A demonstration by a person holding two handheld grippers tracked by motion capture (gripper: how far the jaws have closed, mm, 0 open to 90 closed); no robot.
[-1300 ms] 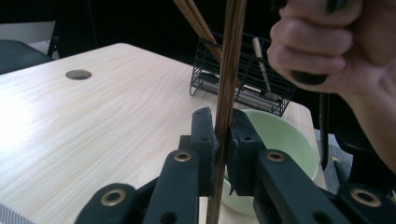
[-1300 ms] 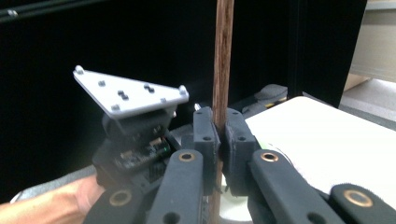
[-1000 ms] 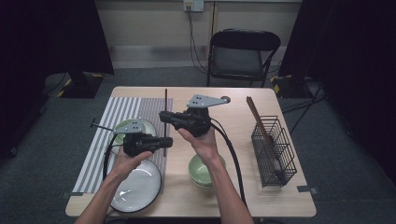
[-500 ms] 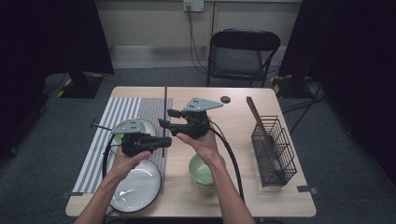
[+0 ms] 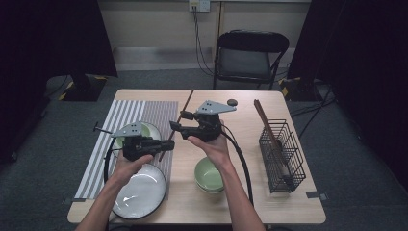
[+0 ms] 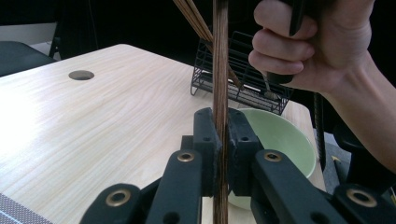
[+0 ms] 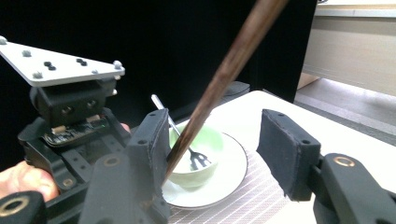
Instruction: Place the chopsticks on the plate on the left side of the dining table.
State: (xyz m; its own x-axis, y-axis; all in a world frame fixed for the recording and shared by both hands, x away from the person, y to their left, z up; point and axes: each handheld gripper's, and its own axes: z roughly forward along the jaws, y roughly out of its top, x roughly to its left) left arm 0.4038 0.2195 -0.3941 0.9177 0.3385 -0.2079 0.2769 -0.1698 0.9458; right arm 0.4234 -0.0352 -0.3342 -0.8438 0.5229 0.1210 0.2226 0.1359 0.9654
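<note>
A long dark wooden chopstick (image 5: 185,106) slants up over the table. My left gripper (image 5: 166,144) is shut on its lower part, and the pads (image 6: 208,140) clamp the stick (image 6: 219,84) from both sides. My right gripper (image 5: 180,121) points left a little higher up the stick. Its jaws have just been opening and now stand wide apart (image 7: 219,140). The chopstick (image 7: 219,79) runs between them close to the left pad (image 7: 152,140), and the right pad is well clear of it.
A green bowl (image 5: 209,175) sits near the front edge, with a white plate (image 5: 142,192) to its left. A small green bowl with a fork (image 7: 194,154) stands on a plate on the striped mat (image 5: 122,115). A wire basket (image 5: 281,154) holding chopsticks stands at the right.
The right gripper's jaws have opened off the chopstick. The left gripper has stayed still, shut on the stick.
</note>
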